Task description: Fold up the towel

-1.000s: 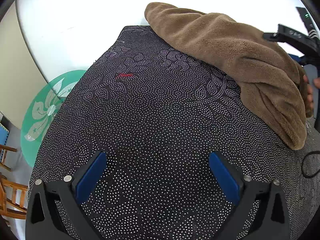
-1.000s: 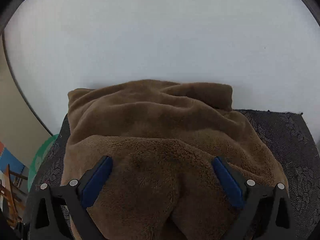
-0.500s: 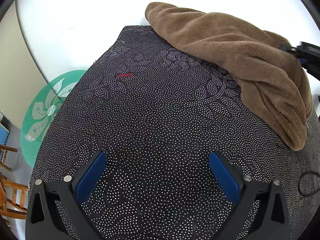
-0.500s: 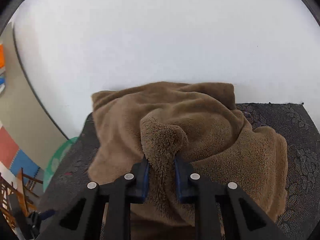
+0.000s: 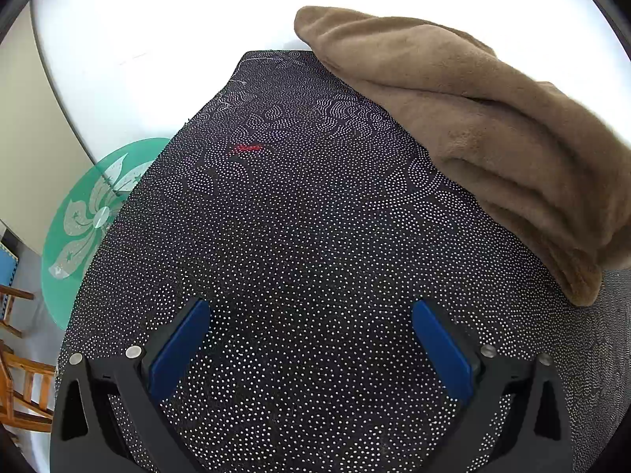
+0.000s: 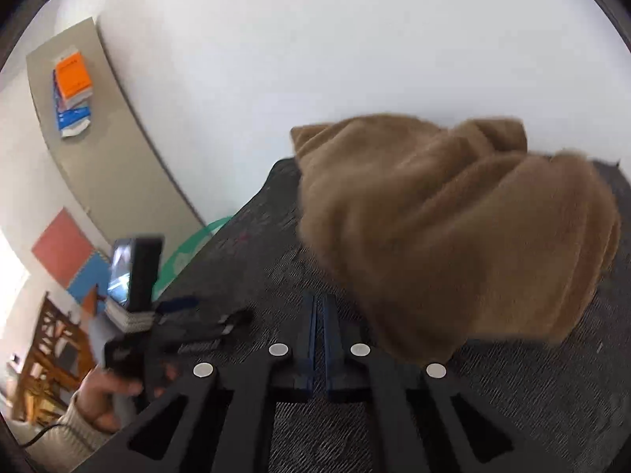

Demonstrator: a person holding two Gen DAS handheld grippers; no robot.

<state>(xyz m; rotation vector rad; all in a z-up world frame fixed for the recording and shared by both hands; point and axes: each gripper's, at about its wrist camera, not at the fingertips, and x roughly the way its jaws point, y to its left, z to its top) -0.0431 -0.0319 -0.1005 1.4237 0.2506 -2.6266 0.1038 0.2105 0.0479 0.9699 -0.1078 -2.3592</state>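
The brown fleece towel (image 5: 473, 126) lies bunched in thick folds on the far right part of the dark dotted mat (image 5: 295, 236). My left gripper (image 5: 311, 351) hovers open over bare mat, well short of the towel and to its left. In the right wrist view the towel (image 6: 453, 236) is motion-blurred and heaped to the right of my right gripper (image 6: 319, 315). That gripper's blue pads are pressed nearly together, with no cloth visible between them. The towel's near edge reaches just past the right finger. A hand (image 6: 114, 390) holds the left gripper's body (image 6: 134, 276) at lower left.
The mat covers a white table (image 5: 157, 19). Beyond the table's left edge stands a round green glass table (image 5: 90, 213), with a wooden chair (image 5: 19, 386) below it. A cable (image 6: 35, 437) trails by the sleeve.
The right gripper shut on a towel fold half a second ago; now it has swung left and back, and the towel sits blurred to its right, outside the pads. The left gripper has not moved.
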